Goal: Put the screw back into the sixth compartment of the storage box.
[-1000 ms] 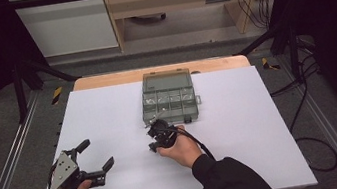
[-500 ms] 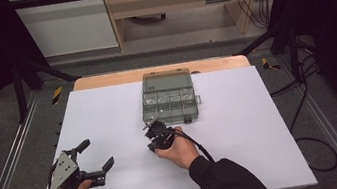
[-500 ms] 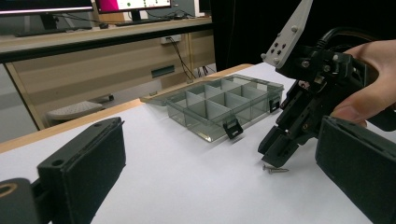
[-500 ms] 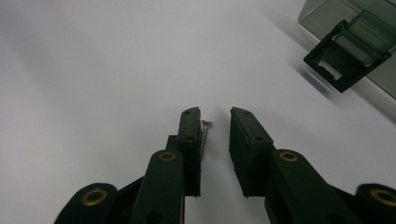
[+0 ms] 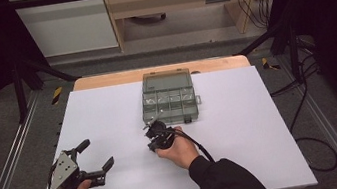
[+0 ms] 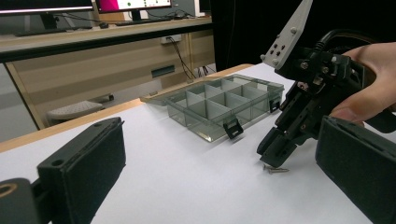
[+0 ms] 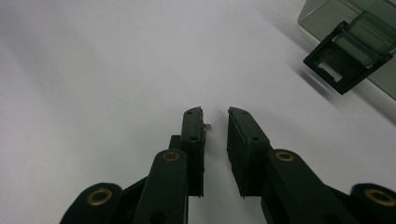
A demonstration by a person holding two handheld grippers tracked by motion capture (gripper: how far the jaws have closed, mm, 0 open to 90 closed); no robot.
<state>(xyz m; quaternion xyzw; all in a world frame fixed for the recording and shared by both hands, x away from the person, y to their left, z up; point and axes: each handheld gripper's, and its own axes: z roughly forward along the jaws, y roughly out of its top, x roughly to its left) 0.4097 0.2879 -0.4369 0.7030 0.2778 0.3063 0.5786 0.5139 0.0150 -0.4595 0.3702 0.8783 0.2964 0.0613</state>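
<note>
The right gripper [image 7: 215, 122] points down at the white table [image 7: 93, 70], its two black jaws standing a narrow gap apart after just closing inward. A small screw [image 7: 207, 125] lies at the left jaw's inner tip — contact cannot be told. The organizer box's [image 7: 369, 28] black latch [image 7: 344, 60] sits upper right of the gripper, well apart.

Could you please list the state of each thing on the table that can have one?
organizer box: lid open, laid back flat; front latches hang loose.
screw: lying flat on the table, beneath the right gripper's tips.
right gripper: jaws just closing, narrow gap left, screw not clamped.
left gripper: jaws wide open, holding nothing.
</note>
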